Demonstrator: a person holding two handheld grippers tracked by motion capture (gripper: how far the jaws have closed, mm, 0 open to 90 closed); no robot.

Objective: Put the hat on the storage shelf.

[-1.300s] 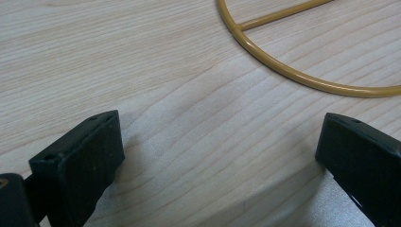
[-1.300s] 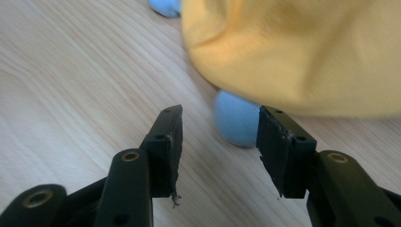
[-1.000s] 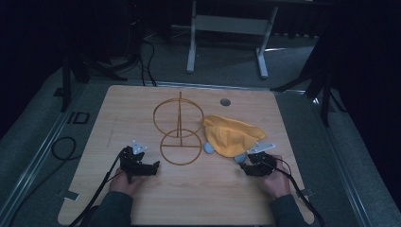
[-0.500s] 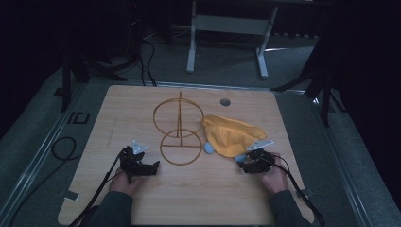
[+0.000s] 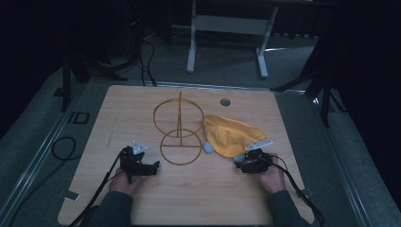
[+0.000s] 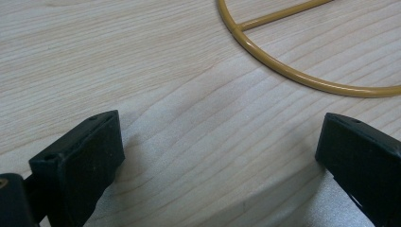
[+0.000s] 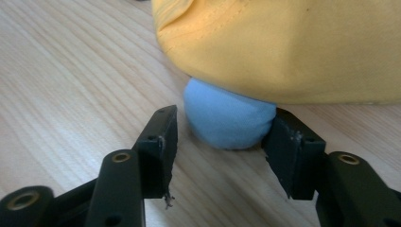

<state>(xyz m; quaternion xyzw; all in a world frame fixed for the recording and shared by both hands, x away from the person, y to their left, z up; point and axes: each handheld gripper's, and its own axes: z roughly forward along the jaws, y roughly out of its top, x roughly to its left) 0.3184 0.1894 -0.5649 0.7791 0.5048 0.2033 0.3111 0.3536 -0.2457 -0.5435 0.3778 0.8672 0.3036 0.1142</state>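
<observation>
A yellow cloth [image 5: 231, 135] lies bunched on the right half of the wooden table [image 5: 142, 109]. A soft blue lump [image 7: 227, 120] pokes out from under the edge of the cloth [image 7: 293, 47]. My right gripper [image 7: 222, 142] is open with a jaw on each side of the lump: the right jaw touches it, the left jaw stands a little off. In the high view the right gripper [image 5: 241, 165] sits at the cloth's near edge. My left gripper [image 5: 152, 166] rests open over bare wood, just short of a gold wire stand [image 5: 178, 135], whose ring [image 6: 302, 78] lies ahead of the left gripper [image 6: 217, 156].
A second blue bit [image 5: 208, 147] shows at the cloth's left edge beside the stand's lower ring. A round grommet [image 5: 225, 101] sits near the table's far edge. Cables trail off the near corners. A white metal frame [image 5: 227, 23] stands on the floor beyond.
My right gripper has edged left and slightly nearer, bringing its jaws around the blue lump. The left gripper has stayed put.
</observation>
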